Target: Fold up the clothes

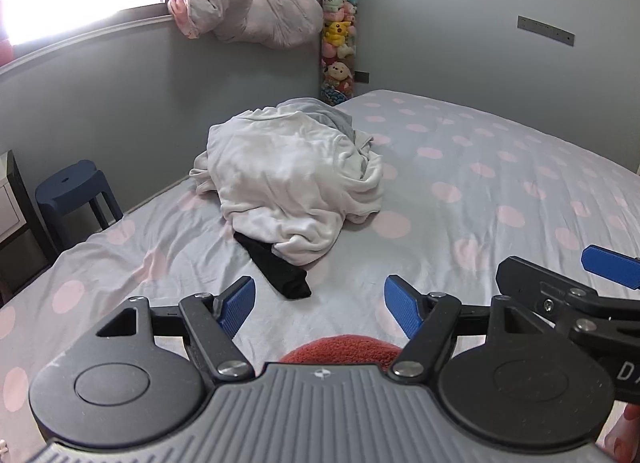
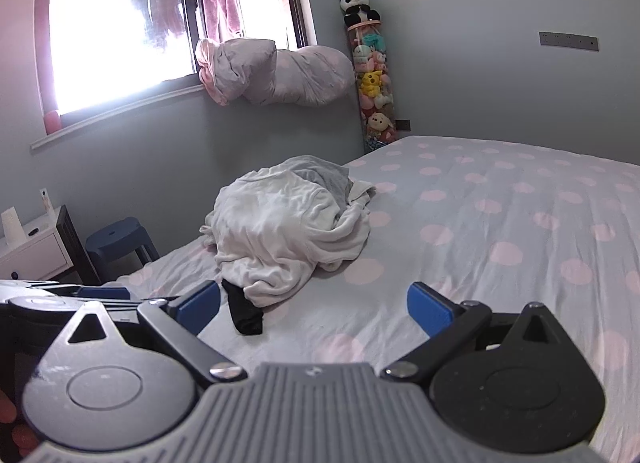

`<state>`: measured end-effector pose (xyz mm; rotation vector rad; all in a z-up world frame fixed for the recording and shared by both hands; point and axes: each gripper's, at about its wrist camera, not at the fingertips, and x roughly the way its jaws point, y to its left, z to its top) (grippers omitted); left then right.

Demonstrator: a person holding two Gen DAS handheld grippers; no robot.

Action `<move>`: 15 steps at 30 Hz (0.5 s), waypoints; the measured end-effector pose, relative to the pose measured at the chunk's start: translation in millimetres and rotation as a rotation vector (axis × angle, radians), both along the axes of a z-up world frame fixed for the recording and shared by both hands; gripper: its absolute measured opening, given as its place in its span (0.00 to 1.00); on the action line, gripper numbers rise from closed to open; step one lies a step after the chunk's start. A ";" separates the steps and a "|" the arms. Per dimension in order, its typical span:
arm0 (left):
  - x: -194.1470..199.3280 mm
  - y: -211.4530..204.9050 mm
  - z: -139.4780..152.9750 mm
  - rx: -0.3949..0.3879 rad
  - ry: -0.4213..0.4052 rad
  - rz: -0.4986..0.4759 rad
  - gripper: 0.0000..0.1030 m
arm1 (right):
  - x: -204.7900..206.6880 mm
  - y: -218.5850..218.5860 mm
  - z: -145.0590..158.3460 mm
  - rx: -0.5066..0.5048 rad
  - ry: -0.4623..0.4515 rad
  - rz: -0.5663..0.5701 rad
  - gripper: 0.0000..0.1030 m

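Both tongs (image 1: 320, 305) (image 2: 314, 309) agape, clothes pile (image 1: 288, 179) ahead

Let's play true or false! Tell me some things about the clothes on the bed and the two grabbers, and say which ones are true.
1. The white garment lies crumpled in a heap on the bed. True.
2. The left gripper is clamped on the black garment. False: its jaws stand open and hold nothing, short of the black piece.
3. A black piece of clothing pokes out from under the white heap. True.
4. The right gripper is shut. False: its jaws are open, with nothing between them.
5. The blue stool stands on top of the bed. False: it stands on the floor beside the bed.
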<state>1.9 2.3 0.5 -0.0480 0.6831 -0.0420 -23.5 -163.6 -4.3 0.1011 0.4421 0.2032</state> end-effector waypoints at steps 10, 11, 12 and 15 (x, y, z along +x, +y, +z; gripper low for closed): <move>-3.1 16.2 -17.6 0.011 -0.032 0.066 0.68 | -2.9 5.0 -8.0 0.006 -0.033 -0.017 0.98; -3.7 11.2 -19.6 0.026 -0.034 0.076 0.68 | -1.6 6.0 -9.0 0.005 -0.028 -0.017 0.98; -4.4 6.2 -21.5 0.042 -0.037 0.085 0.68 | 0.0 6.7 -9.7 0.003 -0.021 -0.018 0.98; -4.3 5.4 -23.9 0.052 -0.032 0.093 0.68 | 4.6 8.6 -11.4 -0.010 0.000 -0.019 0.98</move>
